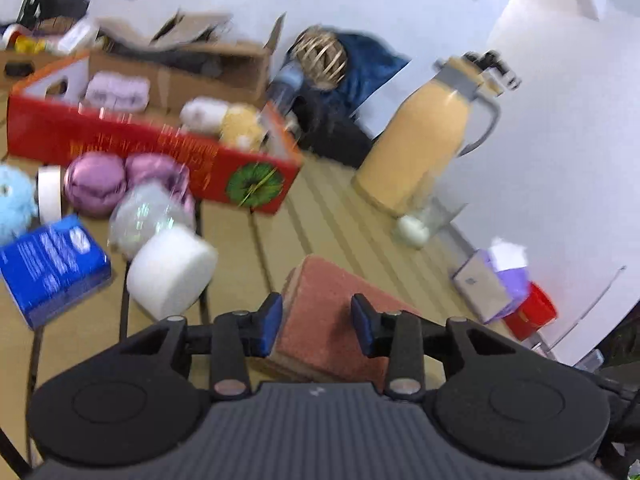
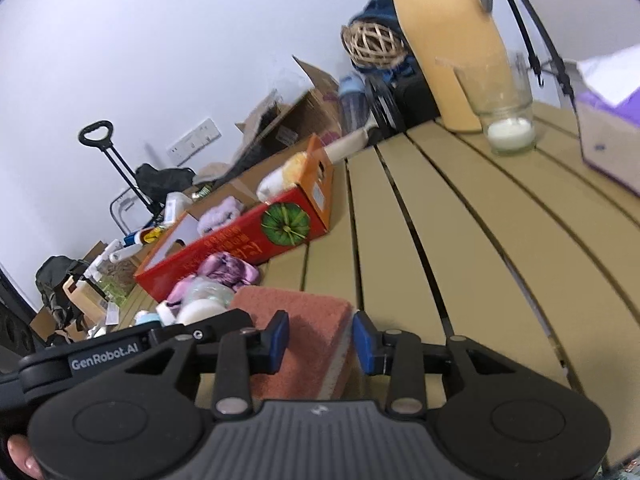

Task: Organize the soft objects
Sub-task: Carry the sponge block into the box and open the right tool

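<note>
A terracotta sponge block lies on the slatted table. My left gripper is open with its blue pads on either side of the block's near end, apart from it. My right gripper is open around the same block; whether its pads touch the sides is unclear. A red box holds soft items: a lilac towel, a white plush and a yellow one. Purple soft balls, a clear-wrapped ball and a white foam roll lie in front of it.
A yellow thermos jug and a glass with white liquid stand at the far right. A tissue box is near the right edge. A blue packet, a tape roll and a light-blue plush lie at the left. Cardboard boxes are behind.
</note>
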Demonstrator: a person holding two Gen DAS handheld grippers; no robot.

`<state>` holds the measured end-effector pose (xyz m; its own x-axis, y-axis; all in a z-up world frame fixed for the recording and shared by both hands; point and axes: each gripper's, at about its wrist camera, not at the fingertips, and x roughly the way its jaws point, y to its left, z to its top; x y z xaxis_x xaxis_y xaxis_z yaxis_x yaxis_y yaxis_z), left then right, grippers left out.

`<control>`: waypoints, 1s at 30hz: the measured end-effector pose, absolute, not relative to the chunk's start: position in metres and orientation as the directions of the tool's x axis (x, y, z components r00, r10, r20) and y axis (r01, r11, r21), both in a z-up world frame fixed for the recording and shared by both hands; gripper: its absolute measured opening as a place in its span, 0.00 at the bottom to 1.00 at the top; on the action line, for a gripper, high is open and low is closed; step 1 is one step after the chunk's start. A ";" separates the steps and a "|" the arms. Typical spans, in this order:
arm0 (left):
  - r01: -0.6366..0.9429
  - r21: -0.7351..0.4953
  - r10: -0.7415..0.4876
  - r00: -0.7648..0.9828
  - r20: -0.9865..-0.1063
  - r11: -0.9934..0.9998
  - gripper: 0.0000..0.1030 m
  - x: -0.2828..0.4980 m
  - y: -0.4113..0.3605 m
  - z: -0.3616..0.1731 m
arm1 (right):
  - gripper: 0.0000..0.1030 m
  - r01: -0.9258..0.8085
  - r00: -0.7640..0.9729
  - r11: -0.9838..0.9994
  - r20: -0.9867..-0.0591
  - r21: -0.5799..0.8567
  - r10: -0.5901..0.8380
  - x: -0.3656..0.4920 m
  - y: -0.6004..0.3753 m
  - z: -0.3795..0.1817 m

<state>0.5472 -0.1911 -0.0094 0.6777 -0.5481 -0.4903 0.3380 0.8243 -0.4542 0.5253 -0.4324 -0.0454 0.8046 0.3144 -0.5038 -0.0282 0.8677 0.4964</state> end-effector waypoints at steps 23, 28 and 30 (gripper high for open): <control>0.101 -0.525 -0.475 0.592 -0.651 0.845 0.27 0.799 -0.143 -0.004 | 0.30 -0.109 0.761 0.976 -0.616 0.186 0.203 0.791 -0.337 0.005; 0.138 -0.504 -0.483 0.575 -0.660 0.853 0.23 0.801 -0.143 -0.014 | 0.17 -0.123 0.703 0.989 -0.710 -0.080 0.030 0.807 -0.308 -0.021; 0.136 -0.500 -0.476 0.584 -0.657 0.856 0.24 0.795 -0.138 -0.007 | 0.11 -0.153 0.685 0.979 -0.729 -0.135 0.007 0.810 -0.300 -0.029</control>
